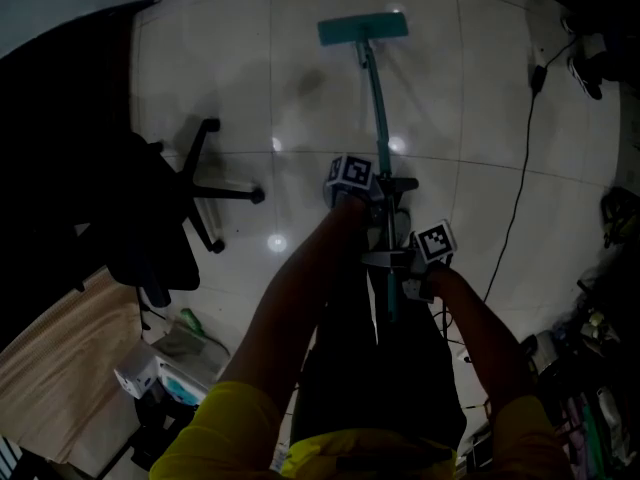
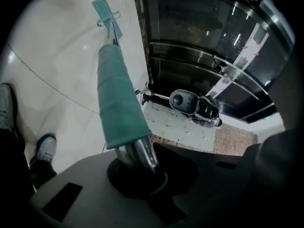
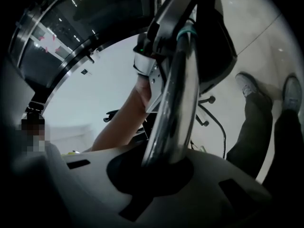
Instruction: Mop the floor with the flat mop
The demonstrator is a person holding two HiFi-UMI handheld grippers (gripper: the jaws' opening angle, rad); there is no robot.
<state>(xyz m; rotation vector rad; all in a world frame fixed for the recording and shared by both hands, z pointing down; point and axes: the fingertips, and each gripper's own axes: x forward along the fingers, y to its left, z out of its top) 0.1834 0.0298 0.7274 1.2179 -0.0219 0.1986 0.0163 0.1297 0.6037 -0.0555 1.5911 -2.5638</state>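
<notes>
Left hand-held gripper (image 1: 372,192) and right hand-held gripper (image 1: 404,264) both clamped on teal metal-poled flat mop (image 1: 379,118); rectangular teal mop head (image 1: 362,30) flat on white tiled floor (image 1: 470,118), 12 o'clock.

Bare floor (image 1: 450,118) lies ahead; an office chair (image 1: 155,233) crowds the left.

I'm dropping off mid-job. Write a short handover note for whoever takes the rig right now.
The left gripper is shut on the metal mop handle, where its teal sleeve ends.
The right gripper is shut on the bare handle, nearer the person.
The teal flat mop head rests on the white tiled floor, straight ahead.
A black office chair stands to the left and a black cable runs along the right.
Done: mop gripped and down on the floor. How much is mopped cannot be told.
Left: mop the floor, probably steering clear of chair and cable.
</notes>
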